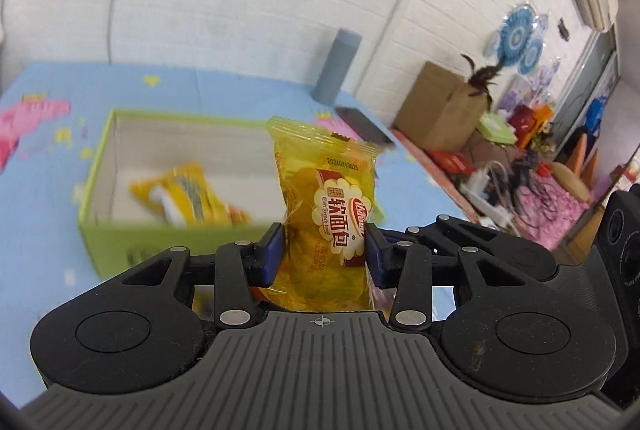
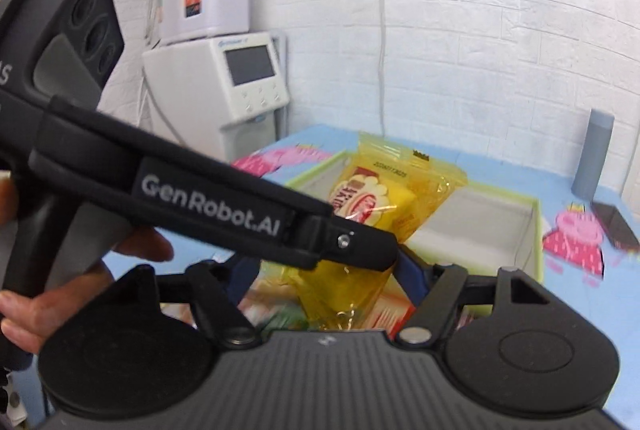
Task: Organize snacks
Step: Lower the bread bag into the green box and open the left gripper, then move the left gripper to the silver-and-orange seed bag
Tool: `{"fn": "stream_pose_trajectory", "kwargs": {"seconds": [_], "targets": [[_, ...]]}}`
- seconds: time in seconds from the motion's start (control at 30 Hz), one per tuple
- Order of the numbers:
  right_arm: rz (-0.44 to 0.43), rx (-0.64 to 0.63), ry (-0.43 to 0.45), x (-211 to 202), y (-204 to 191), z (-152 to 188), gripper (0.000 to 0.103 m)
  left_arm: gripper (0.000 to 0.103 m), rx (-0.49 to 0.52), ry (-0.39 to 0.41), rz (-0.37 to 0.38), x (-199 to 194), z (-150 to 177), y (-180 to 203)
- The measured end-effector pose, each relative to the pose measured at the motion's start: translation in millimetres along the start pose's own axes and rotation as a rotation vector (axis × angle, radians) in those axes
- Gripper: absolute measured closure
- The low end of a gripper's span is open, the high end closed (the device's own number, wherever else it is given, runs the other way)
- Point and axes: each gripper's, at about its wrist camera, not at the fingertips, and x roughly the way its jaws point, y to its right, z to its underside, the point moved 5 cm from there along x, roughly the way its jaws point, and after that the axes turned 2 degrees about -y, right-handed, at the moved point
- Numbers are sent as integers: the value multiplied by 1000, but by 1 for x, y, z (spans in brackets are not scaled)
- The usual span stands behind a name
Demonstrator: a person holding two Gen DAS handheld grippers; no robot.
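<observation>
In our left gripper [image 1: 325, 250] we hold a yellow bread packet [image 1: 324, 206] upright, the blue pads [image 1: 271, 254] pressed in on its lower half from either side so that the wrapper pinches at the waist; its crimped top edge stands clear above the fingers, with a red and white label facing the left wrist camera; beyond it, on the blue cartoon-print mat [image 1: 48, 166], sits the green box [image 1: 120, 250], open at the top and white inside, with another yellow snack pack [image 1: 188, 198] lying on its floor, blurred; the held packet is in the air on the near side of the box and toward its right end, not touching it; behind the box a grey cylinder [image 1: 336, 66] stands near the white brick wall, and a dark flat phone-like slab [image 1: 364, 124] lies just beside it on the mat; from the right wrist camera the left gripper [image 2: 360, 250] crosses the picture from the left, our hand [image 2: 80, 278] around its handle, and the same packet [image 2: 396, 198] sits ahead of our right gripper [image 2: 332, 282]; the right fingers are largely hidden behind the left one, so we cannot tell whether they are apart or together; the box [image 2: 532, 230] lies beyond, with the white appliances [image 2: 224, 70] against the wall to the left.
</observation>
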Motion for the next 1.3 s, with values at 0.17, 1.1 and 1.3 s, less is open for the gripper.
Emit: {"fn": "stream_pose_trajectory", "kwargs": {"seconds": [0.17, 1.1, 1.3], "targets": [[-7, 29, -50, 61, 48, -32, 27, 78, -17, -61, -17, 65, -43, -30], [-207, 181, -61, -33, -49, 84, 9, 38, -97, -9, -236, -58, 105, -103], [-289, 162, -95, 0, -93, 78, 10, 39, -200, -75, -156, -69, 138, -127]]}}
